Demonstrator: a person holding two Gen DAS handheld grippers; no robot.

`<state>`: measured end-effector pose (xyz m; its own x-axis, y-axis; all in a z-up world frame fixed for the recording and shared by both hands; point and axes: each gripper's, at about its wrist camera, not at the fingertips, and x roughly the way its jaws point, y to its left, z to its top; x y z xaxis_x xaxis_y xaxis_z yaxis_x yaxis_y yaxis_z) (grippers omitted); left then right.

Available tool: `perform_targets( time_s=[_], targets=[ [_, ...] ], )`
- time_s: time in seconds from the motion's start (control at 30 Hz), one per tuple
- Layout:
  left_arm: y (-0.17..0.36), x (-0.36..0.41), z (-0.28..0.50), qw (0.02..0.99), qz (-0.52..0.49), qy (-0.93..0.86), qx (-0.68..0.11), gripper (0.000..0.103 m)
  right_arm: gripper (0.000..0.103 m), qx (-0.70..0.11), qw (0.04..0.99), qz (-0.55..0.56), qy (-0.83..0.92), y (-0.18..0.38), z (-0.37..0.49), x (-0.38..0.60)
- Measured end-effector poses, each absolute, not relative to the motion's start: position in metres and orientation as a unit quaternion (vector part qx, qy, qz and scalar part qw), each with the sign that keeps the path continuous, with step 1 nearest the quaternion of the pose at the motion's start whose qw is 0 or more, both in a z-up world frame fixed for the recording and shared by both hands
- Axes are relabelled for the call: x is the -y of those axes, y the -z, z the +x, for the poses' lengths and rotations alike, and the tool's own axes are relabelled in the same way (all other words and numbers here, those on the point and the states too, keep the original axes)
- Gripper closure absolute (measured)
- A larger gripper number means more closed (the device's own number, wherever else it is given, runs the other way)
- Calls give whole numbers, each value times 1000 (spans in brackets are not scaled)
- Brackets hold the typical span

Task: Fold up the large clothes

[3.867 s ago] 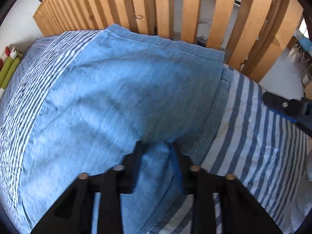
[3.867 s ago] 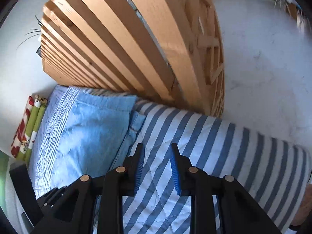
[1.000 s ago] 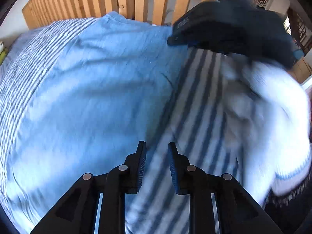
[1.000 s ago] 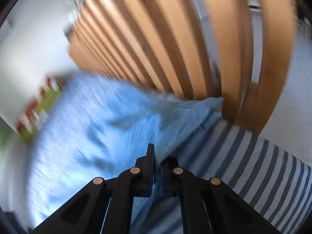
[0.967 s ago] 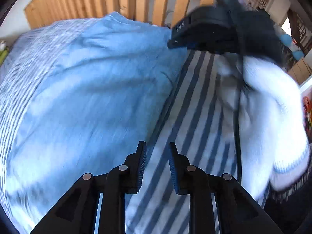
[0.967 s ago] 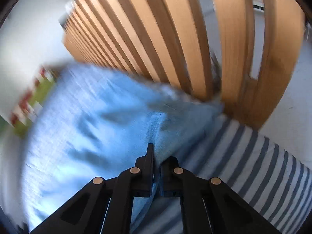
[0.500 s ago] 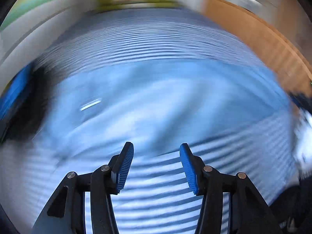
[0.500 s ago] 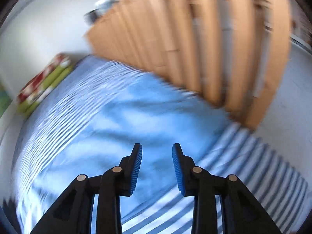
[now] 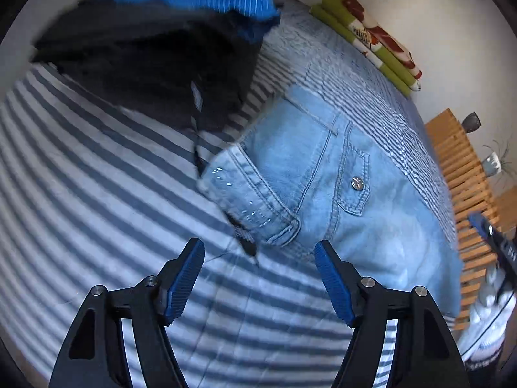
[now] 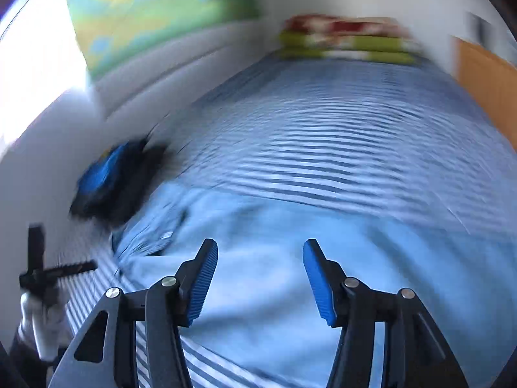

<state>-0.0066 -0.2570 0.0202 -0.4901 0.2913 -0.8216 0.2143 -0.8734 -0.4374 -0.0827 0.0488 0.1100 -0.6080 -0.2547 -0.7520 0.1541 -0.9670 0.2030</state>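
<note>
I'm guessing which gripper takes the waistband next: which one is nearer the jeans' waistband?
Left. The left gripper hangs open just short of the waistband. The right gripper is open over the jeans' leg fabric, with the waistband off to its left.

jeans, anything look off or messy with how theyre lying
Slightly. In the left wrist view the jeans lie flat, but the waistband corner is turned over, and a dark clothes pile sits close beside it. No damage shows. Both grippers are open.
</note>
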Motion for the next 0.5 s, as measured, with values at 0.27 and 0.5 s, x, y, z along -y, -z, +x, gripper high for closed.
perform_targets(
  time_s=[0.27,0.5],
  targets=[
    [9,269,-36,22,-490,-820,294,29,49,-10,209,534,819,-60,-222,70],
    [22,271,-44,20,-476,-828,294,66,47,-89,238,571,781,-4,-287,115]
  ],
)
